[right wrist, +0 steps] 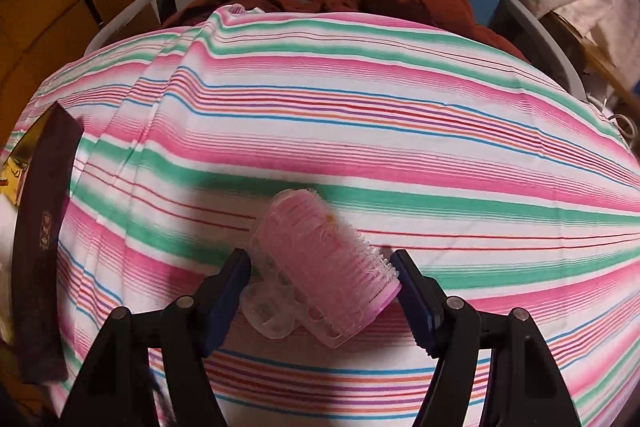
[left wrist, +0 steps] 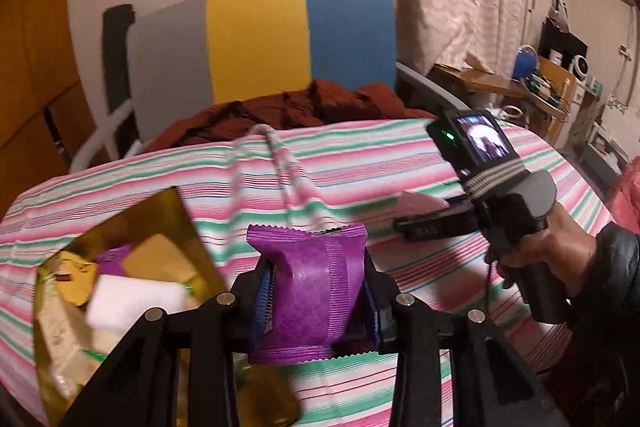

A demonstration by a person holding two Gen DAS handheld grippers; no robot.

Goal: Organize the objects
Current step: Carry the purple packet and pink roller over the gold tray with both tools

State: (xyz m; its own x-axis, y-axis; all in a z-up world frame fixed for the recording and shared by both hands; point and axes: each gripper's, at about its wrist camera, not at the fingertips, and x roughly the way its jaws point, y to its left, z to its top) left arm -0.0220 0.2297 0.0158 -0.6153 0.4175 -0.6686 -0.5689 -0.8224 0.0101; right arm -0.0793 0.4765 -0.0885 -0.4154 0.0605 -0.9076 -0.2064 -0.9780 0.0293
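Black left gripper (left wrist: 318, 291) squeezes a shiny purple snack packet (left wrist: 312, 291); lower it gently into the gold paper bag (left wrist: 176, 211) (beside it). Right gripper (right wrist: 322, 285) brackets a pink plastic hair roller (right wrist: 320, 267), grip uncertain.

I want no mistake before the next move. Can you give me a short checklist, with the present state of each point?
1. Left gripper is shut on the purple packet: ok.
2. Gold bag is open, things already inside: ok.
3. Packet is over the bag mouth: not ok, it is to the right of it.
4. Pink roller lies between the right gripper fingers: ok.
5. Right gripper has closed on the roller: not ok, a gap shows on each side.
6. Room left in the bag: cannot tell.
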